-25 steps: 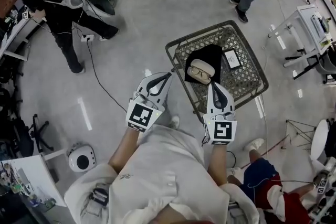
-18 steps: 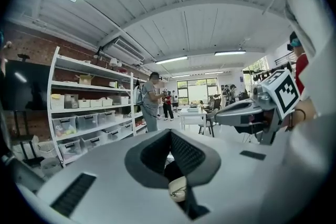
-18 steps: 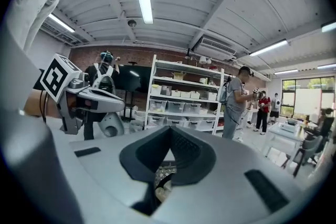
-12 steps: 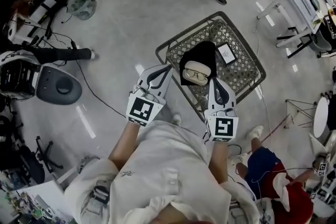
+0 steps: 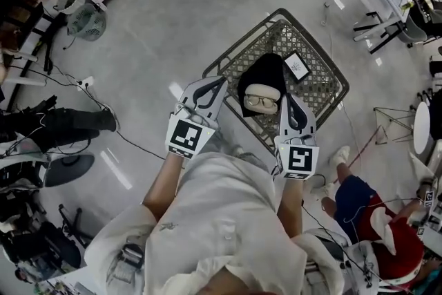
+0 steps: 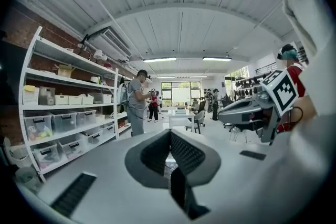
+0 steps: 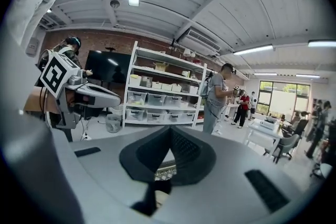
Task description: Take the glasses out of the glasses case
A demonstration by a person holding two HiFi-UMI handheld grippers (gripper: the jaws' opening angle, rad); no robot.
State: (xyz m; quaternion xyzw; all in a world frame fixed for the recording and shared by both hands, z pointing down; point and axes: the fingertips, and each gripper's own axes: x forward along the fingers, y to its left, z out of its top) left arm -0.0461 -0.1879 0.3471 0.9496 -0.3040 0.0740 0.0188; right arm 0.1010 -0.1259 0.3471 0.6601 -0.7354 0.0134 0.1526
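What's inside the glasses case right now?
A pair of glasses lies inside the open case, which sits on a black cloth. The lining beneath the glasses is covered.

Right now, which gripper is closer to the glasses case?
The right gripper: its tip is right beside the open case, while the left gripper is off by the left corner of the basket.

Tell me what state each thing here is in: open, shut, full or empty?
Glasses case: open, lying on the black cloth.
Glasses: inside the case, not yet taken out.
Left gripper: jaws together, holding nothing.
Right gripper: jaws together, holding nothing, close beside the case.
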